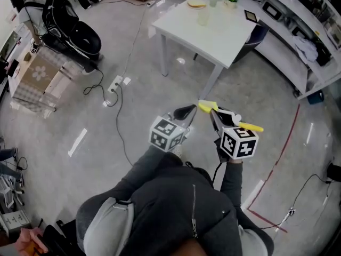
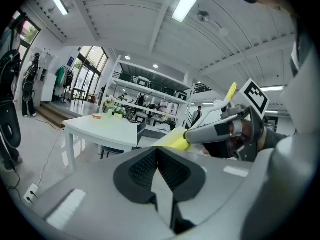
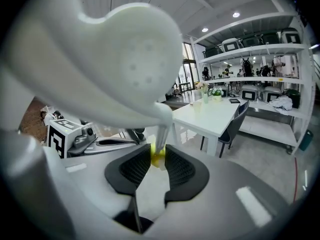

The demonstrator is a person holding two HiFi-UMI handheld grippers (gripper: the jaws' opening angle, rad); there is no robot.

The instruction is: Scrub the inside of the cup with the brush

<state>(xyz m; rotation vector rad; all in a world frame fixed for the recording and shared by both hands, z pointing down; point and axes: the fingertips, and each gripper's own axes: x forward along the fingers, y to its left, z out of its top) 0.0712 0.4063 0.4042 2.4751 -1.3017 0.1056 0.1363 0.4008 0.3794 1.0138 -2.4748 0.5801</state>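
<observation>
Right tongs (image 3: 157, 160) clenched on yellow-handled brush (image 3: 127, 66), left tongs (image 2: 157, 153) pressed together, empty

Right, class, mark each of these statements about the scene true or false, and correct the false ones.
1. The right gripper grips a yellow and white brush. True.
2. The left gripper has its jaws wide open. False: they are shut, with nothing between them.
3. A white rectangular table stands ahead of the person. True.
4. The brush is scrubbing inside a cup. False: it is in the air above the grey floor, short of the table.
</observation>
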